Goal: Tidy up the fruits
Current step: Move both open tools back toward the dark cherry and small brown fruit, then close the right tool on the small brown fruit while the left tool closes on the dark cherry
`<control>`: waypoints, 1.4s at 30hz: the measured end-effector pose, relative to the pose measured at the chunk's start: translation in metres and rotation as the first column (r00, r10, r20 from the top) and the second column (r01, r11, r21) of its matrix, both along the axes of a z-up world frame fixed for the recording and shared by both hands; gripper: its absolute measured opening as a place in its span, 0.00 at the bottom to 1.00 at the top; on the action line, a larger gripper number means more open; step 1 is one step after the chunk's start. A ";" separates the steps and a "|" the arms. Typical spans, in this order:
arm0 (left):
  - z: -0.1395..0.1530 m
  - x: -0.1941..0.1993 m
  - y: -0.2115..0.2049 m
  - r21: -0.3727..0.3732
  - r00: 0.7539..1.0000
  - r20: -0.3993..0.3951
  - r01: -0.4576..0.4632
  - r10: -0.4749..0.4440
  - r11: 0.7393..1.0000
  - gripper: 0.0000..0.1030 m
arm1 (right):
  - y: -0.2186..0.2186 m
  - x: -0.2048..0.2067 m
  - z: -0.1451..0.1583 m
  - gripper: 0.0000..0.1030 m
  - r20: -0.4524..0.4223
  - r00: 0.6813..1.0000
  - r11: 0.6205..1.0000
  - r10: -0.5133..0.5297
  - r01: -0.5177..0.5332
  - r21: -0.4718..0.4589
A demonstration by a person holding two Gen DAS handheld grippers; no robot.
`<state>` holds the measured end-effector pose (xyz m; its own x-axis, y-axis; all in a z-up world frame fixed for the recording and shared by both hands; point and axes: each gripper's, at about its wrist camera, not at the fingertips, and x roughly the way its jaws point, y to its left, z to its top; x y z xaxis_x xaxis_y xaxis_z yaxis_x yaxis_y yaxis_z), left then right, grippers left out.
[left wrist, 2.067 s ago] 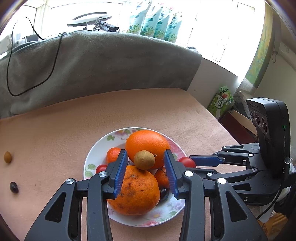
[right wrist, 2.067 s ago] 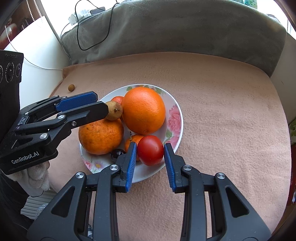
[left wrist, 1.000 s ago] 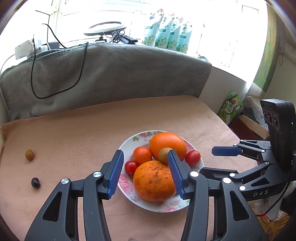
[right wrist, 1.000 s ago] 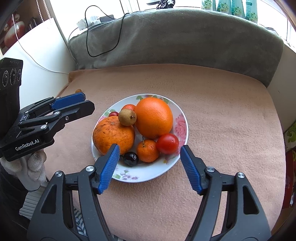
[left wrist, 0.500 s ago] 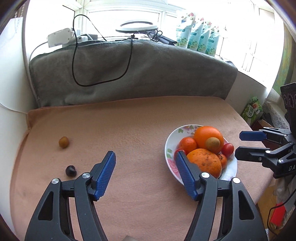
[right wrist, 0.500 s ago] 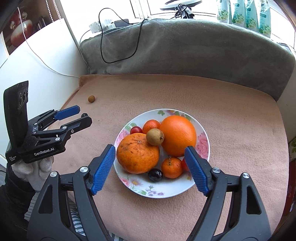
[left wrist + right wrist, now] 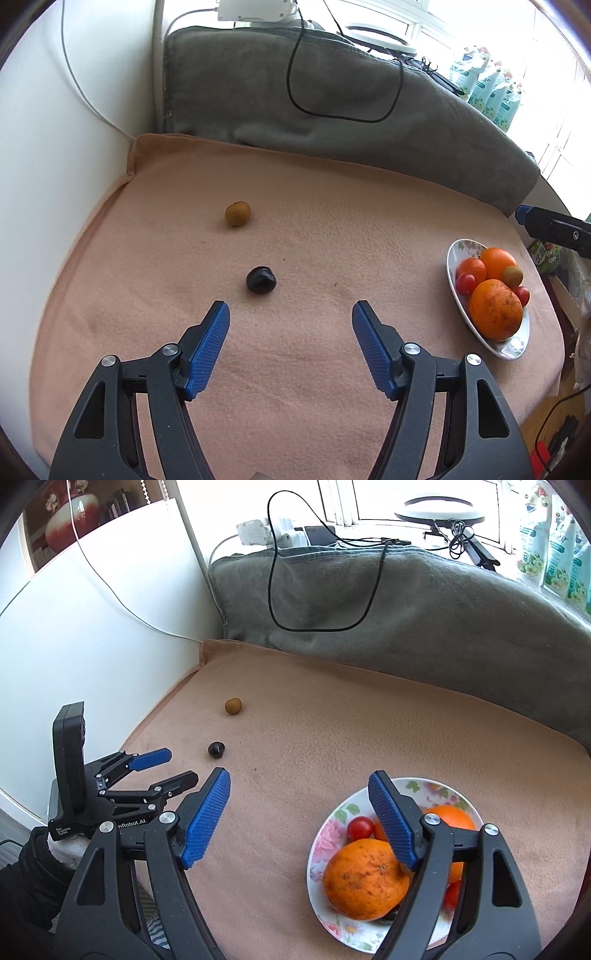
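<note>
Lying loose on the pink blanket are a dark plum and, farther back, a small brown fruit; the plate of oranges sits well apart; left gripper gapes wide and empty just short of the plum — right gripper likewise, above the plate's edge.

The right gripper fills the near edge with its blue-padded jaws spread wide and nothing between them. Behind its right finger sits a floral plate holding a large speckled orange, a second orange and a cherry tomato. To the left, the left gripper hangs over the peach blanket with its jaws parted. Just beyond it lies a dark fruit, and farther off a small tan fruit. A grey cushion with a black cable draped on it lines the far side.
</note>
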<state>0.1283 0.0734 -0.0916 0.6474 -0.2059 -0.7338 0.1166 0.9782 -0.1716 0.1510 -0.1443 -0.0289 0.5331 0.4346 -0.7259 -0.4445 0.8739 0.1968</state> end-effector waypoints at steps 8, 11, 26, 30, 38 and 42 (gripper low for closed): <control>-0.013 -0.002 0.022 -0.025 0.999 -0.021 -0.032 0.031 0.999 0.67 | 0.049 0.044 -0.004 0.78 -0.059 0.996 0.998 0.064 -0.063 0.029; -0.016 -0.001 0.023 -0.030 0.999 -0.021 -0.035 0.034 0.999 0.60 | 0.063 0.059 -0.011 0.78 -0.098 0.992 0.996 0.078 -0.073 0.053; -0.019 0.017 0.017 -0.057 0.999 -0.021 -0.026 0.025 0.998 0.46 | 0.123 0.118 -0.043 0.77 -0.238 0.966 0.992 0.101 -0.079 0.104; -0.021 0.020 0.017 -0.069 0.999 -0.025 -0.026 0.024 0.997 0.44 | 0.137 0.127 -0.051 0.75 -0.258 0.960 0.991 0.109 -0.084 0.106; -0.025 0.028 0.020 -0.104 0.999 -0.032 -0.035 0.031 0.994 0.40 | 0.155 0.151 -0.078 0.58 -0.341 0.933 0.988 0.113 -0.069 0.137; -0.029 0.034 0.019 -0.119 0.999 -0.033 -0.033 0.029 0.992 0.40 | 0.163 0.163 -0.093 0.55 -0.366 0.925 0.989 0.104 -0.057 0.137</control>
<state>0.1619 0.0923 -0.1204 0.6317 -0.2736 -0.7253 0.0792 0.9535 -0.2908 0.3142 0.0183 -0.1221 0.1952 0.5617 -0.8040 -0.3869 0.7974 0.4632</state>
